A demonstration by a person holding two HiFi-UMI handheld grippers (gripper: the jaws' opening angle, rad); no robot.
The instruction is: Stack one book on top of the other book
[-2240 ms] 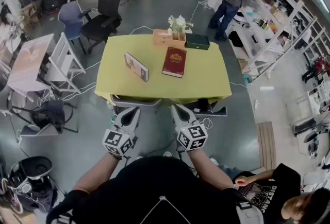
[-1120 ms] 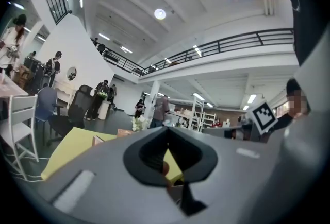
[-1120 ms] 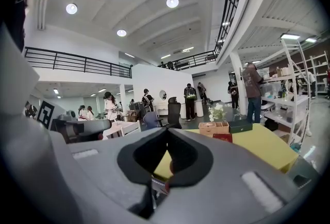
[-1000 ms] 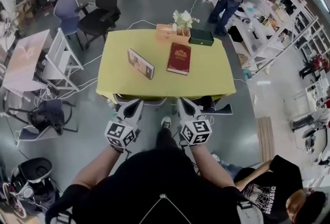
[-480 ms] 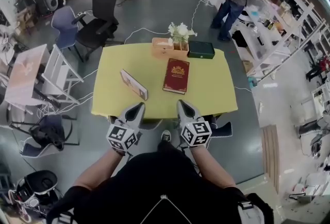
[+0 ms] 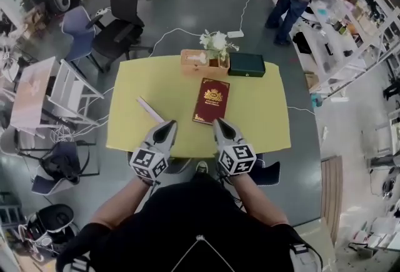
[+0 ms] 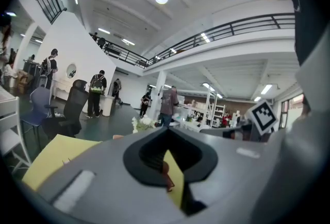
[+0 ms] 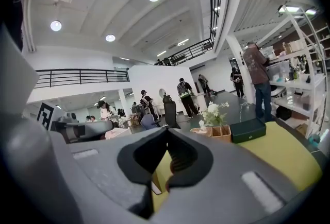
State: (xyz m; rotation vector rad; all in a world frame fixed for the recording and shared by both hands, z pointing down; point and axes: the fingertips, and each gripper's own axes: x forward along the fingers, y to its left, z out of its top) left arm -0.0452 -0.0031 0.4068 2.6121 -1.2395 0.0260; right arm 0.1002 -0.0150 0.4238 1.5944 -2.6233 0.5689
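Both grippers hang side by side over the near edge of the yellow table (image 6: 269,117). The L gripper (image 6: 170,123) has its fingers shut tight, tip on tip, & so does the R gripper (image 6: 218,120) (each gripper's own view shows its two grey jaws meeting in a point). The red book (image 6: 211,100) lies flat just past the R fingertips, a bit twd the L ones. The pale book (image 6: 149,109) is just past the L fingertips, on their outer side, w/ its near end hidden by that gripper. The 2 books are apart, not touching. Far past both sets of tips, at the back edge, sit a wooden box (image 6: 195,63), white flowers (image 6: 216,43) & a dark green box (image 6: 246,65), all close together.
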